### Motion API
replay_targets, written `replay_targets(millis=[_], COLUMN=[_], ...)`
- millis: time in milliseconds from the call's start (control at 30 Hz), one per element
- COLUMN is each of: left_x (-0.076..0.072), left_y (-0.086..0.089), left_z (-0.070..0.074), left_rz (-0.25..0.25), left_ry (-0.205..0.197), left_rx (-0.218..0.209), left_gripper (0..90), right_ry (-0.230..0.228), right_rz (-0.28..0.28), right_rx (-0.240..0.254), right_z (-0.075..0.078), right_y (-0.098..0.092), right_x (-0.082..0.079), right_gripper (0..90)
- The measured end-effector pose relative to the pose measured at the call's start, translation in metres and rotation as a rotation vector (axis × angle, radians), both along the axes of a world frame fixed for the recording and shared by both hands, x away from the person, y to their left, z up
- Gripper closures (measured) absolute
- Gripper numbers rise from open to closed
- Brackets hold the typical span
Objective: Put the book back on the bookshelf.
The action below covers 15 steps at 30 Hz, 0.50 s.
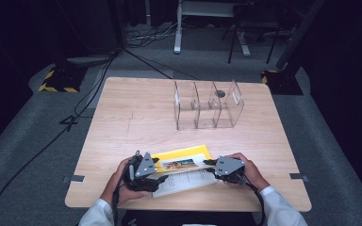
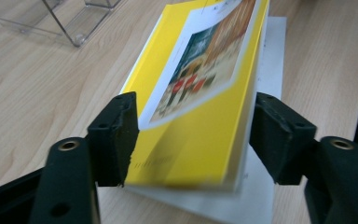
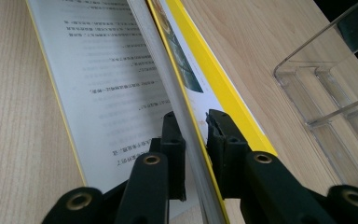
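Yellow booklet [image 1: 181,160] raised off a white printed sheet [image 1: 188,182], near edge of table [image 1: 136,108].

R gripper [image 3: 196,122] pinches the booklet's right end: jaws narrow, one pad each side of the cover + page block, pressing on it. L gripper [image 2: 193,135] at the booklet's left end w/ jaws fairly wide; booklet sits between them, one pad at the cover edge, the other just clear of it, so no clamp there. Booklet is tilted, its photo cover facing up and away from the person; the printed sheet lies flat on the wood under it. Clear acrylic divided holder [image 1: 209,106] stands well apart, far side of table, right of centre.
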<state>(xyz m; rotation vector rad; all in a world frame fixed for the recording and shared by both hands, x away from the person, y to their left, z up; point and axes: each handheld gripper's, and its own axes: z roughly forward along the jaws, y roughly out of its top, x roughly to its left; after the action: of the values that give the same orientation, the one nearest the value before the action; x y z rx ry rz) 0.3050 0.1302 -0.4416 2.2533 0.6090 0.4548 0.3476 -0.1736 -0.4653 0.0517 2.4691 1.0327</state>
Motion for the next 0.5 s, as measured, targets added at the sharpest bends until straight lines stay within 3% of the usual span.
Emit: replay_targets(millis=[67, 133, 233, 333, 433, 500], left_x=[0.002, 0.004, 0.005, 0.006, 0.005, 0.007], left_y=[-0.006, -0.01, -0.008, -0.002, 0.003, 0.011], left_z=[-0.002, -0.007, -0.013, -0.016, -0.019, -0.021], left_rz=[-0.004, 0.003, 0.01, -0.022, -0.039, -0.037], left_ry=[0.008, 0.012, 0.0, -0.019, -0.019, -0.002], left_rx=[0.009, 0.048, 0.083, 0.107, 0.13, 0.102], left_gripper=[33.6, 36.3, 52.9, 69.3, 71.8, 71.9], right_ry=[-0.002, -0.005, 0.0, 0.014, 0.067, 0.078], right_rz=[-0.003, -0.001, 0.0, 0.006, 0.018, -0.01], right_rx=[-0.002, -0.002, -0.002, 0.008, 0.043, 0.037], right_z=[0.001, 0.001, 0.001, 0.001, -0.001, -0.006], right_y=[0.002, 0.004, 0.004, 0.004, 0.003, -0.001], right_x=[-0.001, -0.001, -0.001, 0.0, 0.004, 0.01], right_gripper=[77.8, 77.8, 77.7, 74.9, 63.2, 62.5])
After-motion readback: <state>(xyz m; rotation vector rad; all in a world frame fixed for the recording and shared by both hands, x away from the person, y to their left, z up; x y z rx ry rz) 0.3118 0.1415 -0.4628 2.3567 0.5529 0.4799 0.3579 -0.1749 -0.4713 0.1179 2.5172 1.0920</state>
